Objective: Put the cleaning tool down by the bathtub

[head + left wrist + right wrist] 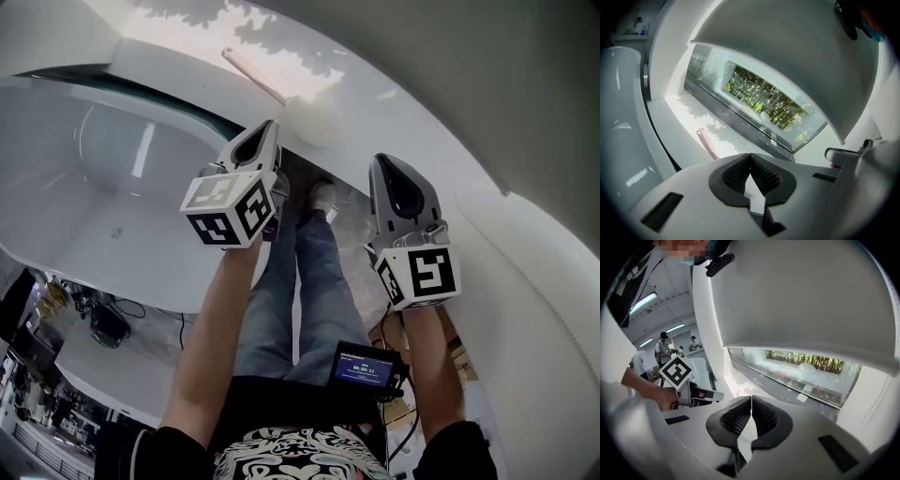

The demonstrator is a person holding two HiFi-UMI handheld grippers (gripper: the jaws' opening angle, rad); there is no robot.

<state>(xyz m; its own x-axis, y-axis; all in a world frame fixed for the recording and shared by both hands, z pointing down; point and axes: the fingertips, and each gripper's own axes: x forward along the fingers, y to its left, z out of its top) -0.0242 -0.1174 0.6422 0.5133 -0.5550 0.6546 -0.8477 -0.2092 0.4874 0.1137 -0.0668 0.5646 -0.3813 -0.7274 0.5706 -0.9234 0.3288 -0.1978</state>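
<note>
The cleaning tool, a pink handle [253, 74] with a round white head [315, 119], lies on the white ledge [187, 61] behind the bathtub [103, 187]. Its handle [707, 143] also shows in the left gripper view, beyond the jaws. My left gripper [266, 129] hangs above the tub's rim, just short of the tool's head, shut and empty [750, 157]. My right gripper [384, 161] is held to its right, also shut with nothing between its pads [751, 399]. Neither gripper touches the tool.
A long window [764, 101] runs along the far side of the ledge under a curved white wall [487, 112]. The person's legs and shoes [319, 202] stand on the floor between tub and wall. Other people [662, 350] stand far off.
</note>
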